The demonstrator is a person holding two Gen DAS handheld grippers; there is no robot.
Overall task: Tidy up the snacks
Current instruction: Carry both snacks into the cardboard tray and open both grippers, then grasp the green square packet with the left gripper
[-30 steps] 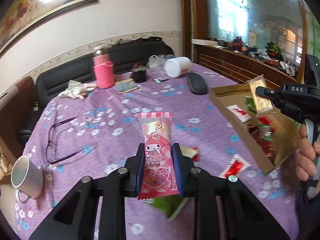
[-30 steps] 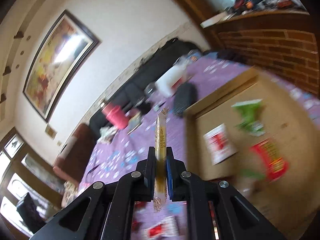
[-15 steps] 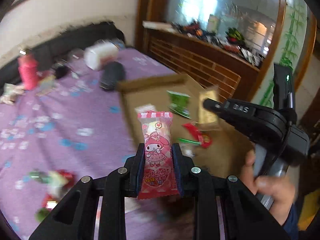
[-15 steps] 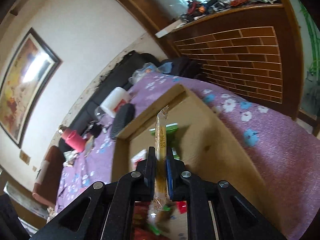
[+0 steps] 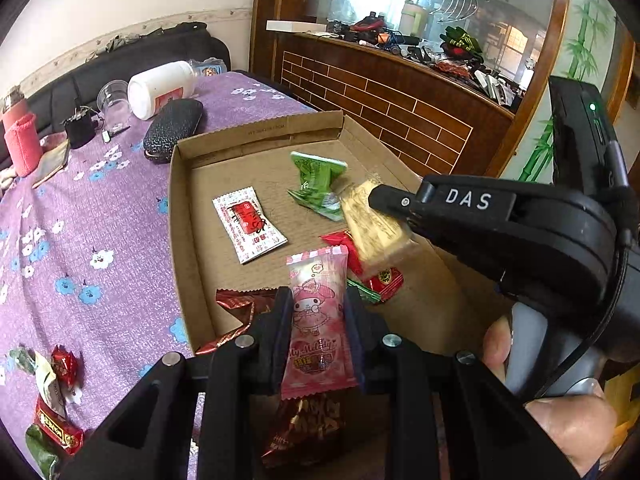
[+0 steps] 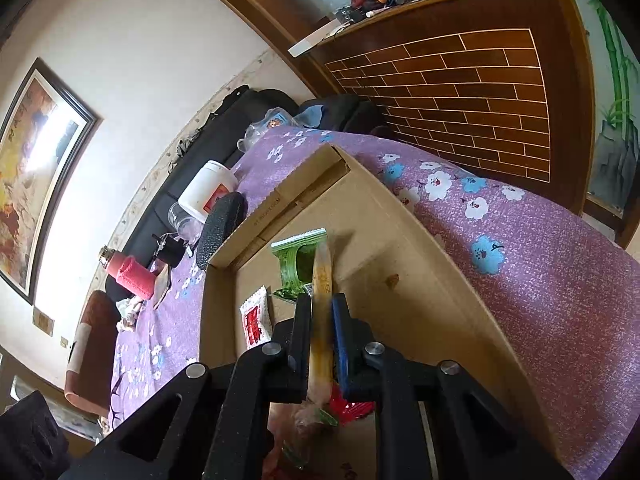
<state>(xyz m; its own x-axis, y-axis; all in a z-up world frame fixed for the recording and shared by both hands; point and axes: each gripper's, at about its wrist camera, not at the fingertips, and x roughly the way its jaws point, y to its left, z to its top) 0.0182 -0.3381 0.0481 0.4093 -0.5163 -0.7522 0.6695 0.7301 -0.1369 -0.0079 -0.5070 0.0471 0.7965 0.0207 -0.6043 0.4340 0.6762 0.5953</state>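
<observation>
My left gripper (image 5: 316, 300) is shut on a pink cartoon-print snack packet (image 5: 318, 320) and hangs over the near end of the open cardboard tray (image 5: 256, 136). To its right, my right gripper (image 5: 386, 200) is shut on a flat golden packet (image 5: 372, 228) above the tray's middle. In the right wrist view the golden packet (image 6: 323, 276) stands edge-on between that gripper's (image 6: 322, 304) fingers, over the tray (image 6: 400, 280). A green packet (image 5: 316, 176), a white-and-red packet (image 5: 248, 228) and red packets (image 5: 380, 280) lie in the tray.
Several loose snacks (image 5: 56, 380) lie on the purple flowered tablecloth (image 5: 80, 220) at lower left. Behind the tray are a black case (image 5: 172, 128), a white jar (image 5: 160, 88), a clear cup (image 5: 112, 100) and a pink bottle (image 5: 20, 140). A wooden counter (image 5: 400, 96) runs along the right. A hand (image 5: 560, 420) holds the right gripper.
Both grippers have swung from over the tablecloth to over the tray and come down a little, each still holding its packet. The right gripper has rolled slightly.
</observation>
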